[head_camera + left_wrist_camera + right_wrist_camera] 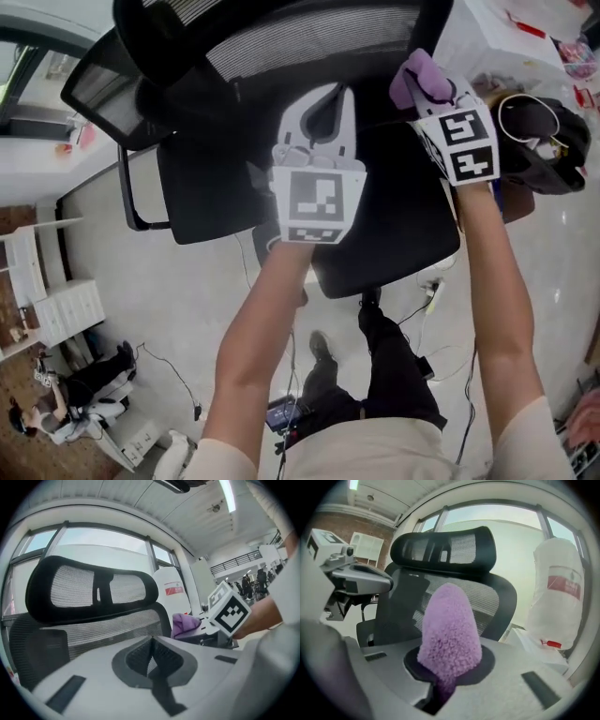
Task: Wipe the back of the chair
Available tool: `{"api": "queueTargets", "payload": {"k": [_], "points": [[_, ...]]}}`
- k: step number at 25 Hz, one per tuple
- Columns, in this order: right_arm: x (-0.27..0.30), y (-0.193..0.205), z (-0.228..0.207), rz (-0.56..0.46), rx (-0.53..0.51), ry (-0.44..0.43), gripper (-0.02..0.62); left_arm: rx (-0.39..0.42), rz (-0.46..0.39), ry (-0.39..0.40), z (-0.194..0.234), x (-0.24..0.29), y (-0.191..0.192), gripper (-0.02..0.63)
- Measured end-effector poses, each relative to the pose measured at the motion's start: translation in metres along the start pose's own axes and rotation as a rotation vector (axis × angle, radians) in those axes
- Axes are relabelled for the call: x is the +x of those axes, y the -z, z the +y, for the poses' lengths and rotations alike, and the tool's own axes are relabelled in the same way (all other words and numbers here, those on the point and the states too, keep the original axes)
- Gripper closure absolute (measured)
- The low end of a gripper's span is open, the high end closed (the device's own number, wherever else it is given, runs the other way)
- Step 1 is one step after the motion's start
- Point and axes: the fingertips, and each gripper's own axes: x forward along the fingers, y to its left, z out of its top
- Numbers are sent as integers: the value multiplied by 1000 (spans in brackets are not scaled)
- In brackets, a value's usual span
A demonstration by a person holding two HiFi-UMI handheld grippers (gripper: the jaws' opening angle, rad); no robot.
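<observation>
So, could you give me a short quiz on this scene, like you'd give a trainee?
1. True or false: the left tongs hold the cloth.
2. What colour is the cloth? A green, B purple, C white.
3. Fill in: the chair has a black ____ back.

Key: 1 false, the right tongs hold it; 2 B; 3 mesh.
</observation>
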Motion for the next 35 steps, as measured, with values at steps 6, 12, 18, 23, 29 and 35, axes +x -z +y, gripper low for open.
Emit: {"api": "queueTargets", "payload": {"k": [6,12,18,23,29,35], "points": [[-48,-68,29,-63,-34,26,563,32,-49,-8,25,-51,-52,600],[-101,-128,70,-111,-66,25,565,51,-112,-23,40,-112,-111,600],[-159,-181,114,-151,-82,27,565,61,-155,-33,53,-179,-160,600],[-209,-224,142,-194,-105,25,565,76,-201,-41,56,-227,-203,600],[-273,-274,171,-237,-123,30,565,79,-239,-49,60,-288,-254,600],[-340,-311,207,-281,-149,45,565,88,-264,-50,57,-353,-284,600]]}}
